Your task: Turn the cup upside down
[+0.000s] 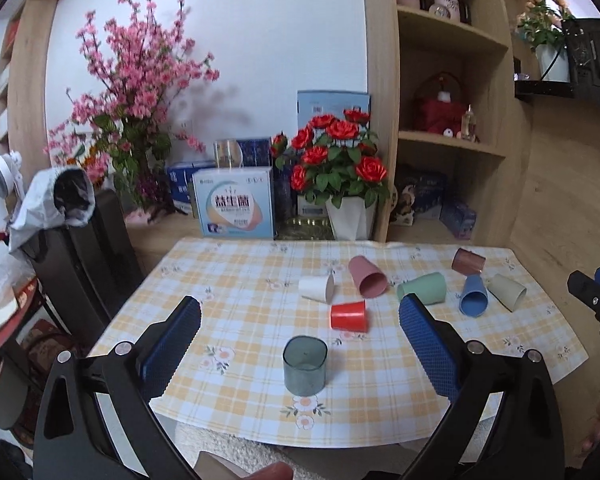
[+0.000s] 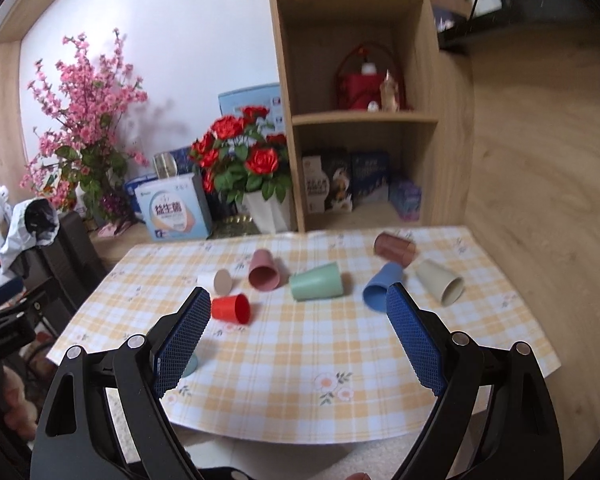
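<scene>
A translucent grey-green cup (image 1: 304, 365) stands on the checked tablecloth (image 1: 236, 280) near its front edge, between and just beyond the fingers of my open, empty left gripper (image 1: 300, 332). In the right wrist view only a sliver of it (image 2: 190, 365) shows behind the left finger. Several cups lie on their sides further back: red (image 1: 348, 315), white (image 1: 317, 288), pink (image 1: 366, 276), green (image 1: 422, 288), blue (image 1: 474, 296), beige (image 1: 507, 290) and brown (image 1: 467, 261). My right gripper (image 2: 298, 336) is open and empty above the cloth; the red cup (image 2: 231, 308) and blue cup (image 2: 381, 287) lie by its fingertips.
Behind the table stand a red rose pot (image 1: 350, 184), a pink blossom plant (image 1: 132, 92), boxes (image 1: 235, 203) and a wooden shelf unit (image 1: 448, 92). A dark chair with a grey bag (image 1: 60, 216) is at the table's left. My right gripper shows at the left view's right edge (image 1: 596, 300).
</scene>
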`<act>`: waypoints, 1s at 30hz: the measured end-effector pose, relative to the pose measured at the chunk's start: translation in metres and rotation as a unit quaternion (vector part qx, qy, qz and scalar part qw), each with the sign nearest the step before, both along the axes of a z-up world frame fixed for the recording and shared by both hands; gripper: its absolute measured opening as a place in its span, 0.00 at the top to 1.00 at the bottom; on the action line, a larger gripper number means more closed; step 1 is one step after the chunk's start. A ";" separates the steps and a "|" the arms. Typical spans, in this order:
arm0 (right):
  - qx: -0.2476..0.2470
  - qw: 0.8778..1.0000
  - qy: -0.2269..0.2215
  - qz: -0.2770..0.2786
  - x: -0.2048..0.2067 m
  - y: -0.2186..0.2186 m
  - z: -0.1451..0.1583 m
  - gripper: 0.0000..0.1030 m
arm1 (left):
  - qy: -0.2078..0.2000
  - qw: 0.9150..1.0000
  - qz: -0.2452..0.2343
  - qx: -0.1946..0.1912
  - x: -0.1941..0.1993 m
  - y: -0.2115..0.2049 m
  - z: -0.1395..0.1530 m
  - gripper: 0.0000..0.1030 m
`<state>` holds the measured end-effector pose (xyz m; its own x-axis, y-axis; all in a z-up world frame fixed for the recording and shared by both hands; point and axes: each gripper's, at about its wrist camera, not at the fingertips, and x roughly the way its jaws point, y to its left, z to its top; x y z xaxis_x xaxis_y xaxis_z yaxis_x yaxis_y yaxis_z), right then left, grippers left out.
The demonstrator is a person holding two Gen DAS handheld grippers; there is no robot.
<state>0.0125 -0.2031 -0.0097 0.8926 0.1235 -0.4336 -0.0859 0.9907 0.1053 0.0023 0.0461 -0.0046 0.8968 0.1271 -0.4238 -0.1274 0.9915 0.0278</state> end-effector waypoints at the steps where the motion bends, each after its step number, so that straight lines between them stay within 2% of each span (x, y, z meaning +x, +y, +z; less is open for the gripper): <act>1: 0.000 1.000 -0.007 -0.002 -0.003 -0.001 0.003 0.16 | -0.012 1.000 -0.003 0.006 -0.005 -0.003 0.004 0.06; 7: 0.000 1.000 -0.028 -0.009 -0.013 -0.002 0.010 0.16 | -0.040 0.999 -0.012 0.024 -0.020 -0.018 0.013 0.06; 30: 0.001 0.999 -0.032 -0.013 -0.018 -0.003 0.010 0.16 | -0.033 0.999 -0.019 0.015 -0.023 -0.019 0.012 0.06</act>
<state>-0.0055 -0.2056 -0.0001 0.9213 0.1019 -0.3752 -0.0678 0.9924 0.1032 -0.0205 0.0276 0.0072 0.9274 0.1046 -0.3592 -0.0927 0.9944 0.0502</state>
